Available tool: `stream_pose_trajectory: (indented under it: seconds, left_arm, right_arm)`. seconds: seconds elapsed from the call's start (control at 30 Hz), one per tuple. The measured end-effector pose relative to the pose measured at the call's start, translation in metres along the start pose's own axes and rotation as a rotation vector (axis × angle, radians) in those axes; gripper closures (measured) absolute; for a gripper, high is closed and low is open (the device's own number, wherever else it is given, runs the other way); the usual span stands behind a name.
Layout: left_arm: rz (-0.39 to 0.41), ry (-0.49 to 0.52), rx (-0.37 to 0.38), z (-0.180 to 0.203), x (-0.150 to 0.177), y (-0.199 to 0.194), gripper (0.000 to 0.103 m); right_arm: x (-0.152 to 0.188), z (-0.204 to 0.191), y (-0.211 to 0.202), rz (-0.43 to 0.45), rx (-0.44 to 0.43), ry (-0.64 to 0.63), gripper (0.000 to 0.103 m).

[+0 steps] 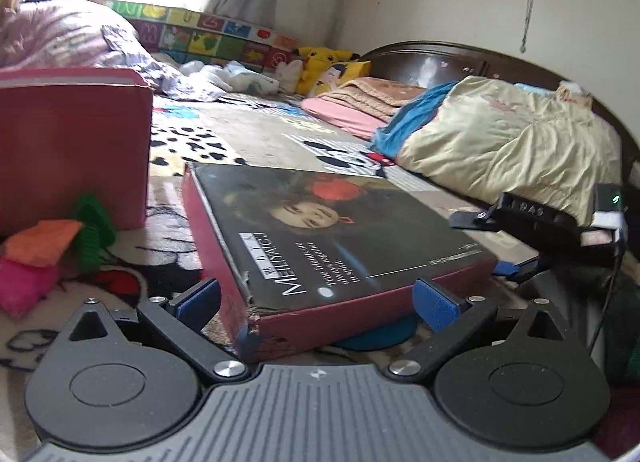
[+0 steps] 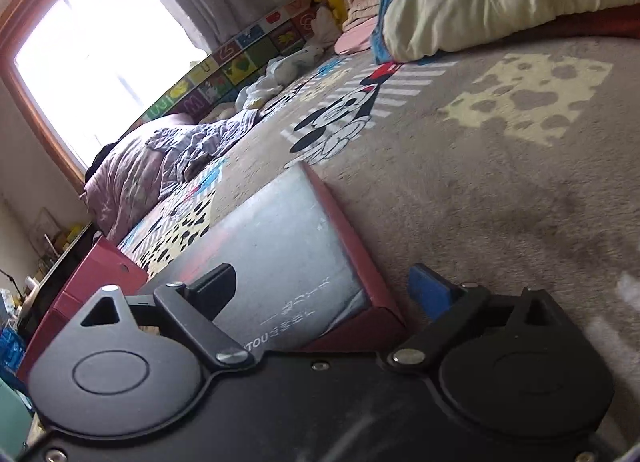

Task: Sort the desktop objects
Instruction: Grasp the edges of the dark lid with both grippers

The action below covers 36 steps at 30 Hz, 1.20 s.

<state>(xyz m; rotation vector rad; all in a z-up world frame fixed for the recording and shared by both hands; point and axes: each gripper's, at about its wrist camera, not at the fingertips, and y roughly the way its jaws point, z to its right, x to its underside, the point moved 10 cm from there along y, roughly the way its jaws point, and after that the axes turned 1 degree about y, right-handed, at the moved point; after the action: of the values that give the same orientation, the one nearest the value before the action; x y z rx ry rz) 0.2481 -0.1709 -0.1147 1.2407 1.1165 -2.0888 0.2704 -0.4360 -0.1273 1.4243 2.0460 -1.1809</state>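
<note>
The left gripper [image 1: 316, 302] stands released, fingers straddling the near corner of the flat box [image 1: 340, 229] lying on the bed [image 1: 248, 129]. The right gripper [image 2: 328, 290] brackets its far corner, also unclenched. The box looks stiff, broad and glossy; gripping opposite edges seems best. Beyond stands a pink box [image 1: 72, 141].

Black grippers [image 1: 316, 302], blue fingertips [image 1: 434, 304]

Flat box [image 1: 340, 238] lies right of, seemingly before, upright box [image 1: 72, 145].
</note>
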Motion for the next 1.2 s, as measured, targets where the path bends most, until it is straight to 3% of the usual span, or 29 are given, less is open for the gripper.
stream_pose_trajectory:
  seconds: [0.13,0.23,0.3,0.4,0.5,0.67,0.77,0.93,1.03,1.2]
  left_arm:
    - [-0.002,-0.006,0.006,0.001,-0.002,-0.007,0.000]
    - [-0.029,-0.032,0.064,0.004,-0.008,-0.025,0.000]
    - [-0.060,0.007,0.103,0.009,-0.010,-0.041,0.000]
    - [-0.049,0.039,0.073,0.003,-0.010,-0.051,0.000]
    - [-0.052,-0.026,-0.007,-0.016,-0.005,-0.037,0.000]
    - [-0.061,-0.097,-0.017,-0.023,-0.001,-0.018,0.000]
    - [-0.072,-0.047,-0.036,-0.017,0.003,-0.012,0.000]
    - [-0.087,0.057,-0.030,-0.010,0.005,-0.011,0.000]
    - [-0.076,0.080,-0.037,-0.010,0.000,-0.014,0.000]
    - [0.021,0.091,0.003,-0.002,-0.029,-0.031,0.000]
  right_arm:
    - [0.012,-0.021,-0.007,-0.039,0.001,-0.127,0.007]
    - [0.019,-0.034,-0.023,-0.052,0.020,-0.230,0.007]
    - [0.019,-0.038,-0.041,-0.047,-0.002,-0.246,0.007]
    - [0.016,-0.042,-0.064,-0.029,-0.070,-0.238,0.008]
    - [0.012,-0.026,-0.062,-0.020,-0.010,-0.221,0.007]
    - [0.006,-0.006,-0.045,-0.016,0.026,-0.150,0.007]
    - [0.018,-0.004,-0.024,-0.090,0.056,-0.165,0.007]
    - [0.039,-0.032,-0.014,-0.155,-0.002,-0.284,0.006]
    - [0.039,-0.040,-0.023,-0.152,-0.028,-0.290,0.006]
    - [0.024,-0.058,-0.052,-0.055,-0.064,-0.285,0.005]
